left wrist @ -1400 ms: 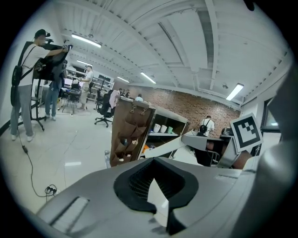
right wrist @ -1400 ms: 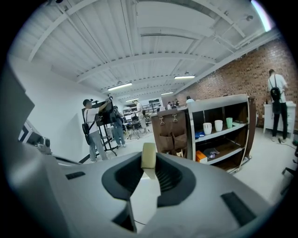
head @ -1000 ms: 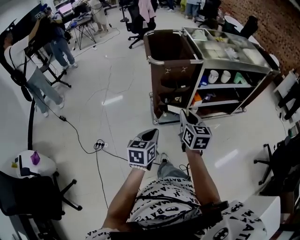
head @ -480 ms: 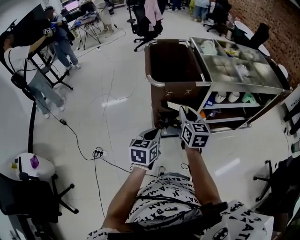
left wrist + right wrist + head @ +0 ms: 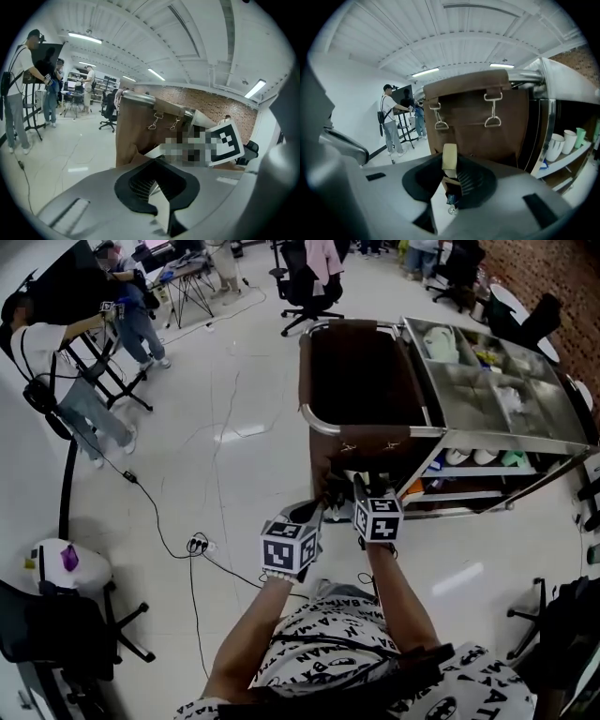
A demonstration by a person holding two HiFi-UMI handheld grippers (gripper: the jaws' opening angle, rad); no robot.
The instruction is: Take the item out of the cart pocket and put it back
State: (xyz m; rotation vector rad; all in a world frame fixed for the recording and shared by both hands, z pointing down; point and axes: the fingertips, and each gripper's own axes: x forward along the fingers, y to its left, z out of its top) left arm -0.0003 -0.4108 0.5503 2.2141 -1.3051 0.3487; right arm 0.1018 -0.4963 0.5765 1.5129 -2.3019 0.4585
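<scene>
Right gripper view: right gripper pinches a thin tan item; next, probably slide it into the brown cloth cart pocket ahead.

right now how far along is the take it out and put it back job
Done: the slim tan item looks out, clamped in the right gripper. In hand: it is held in front of the brown cart pocket. To do: slip it back in.
</scene>
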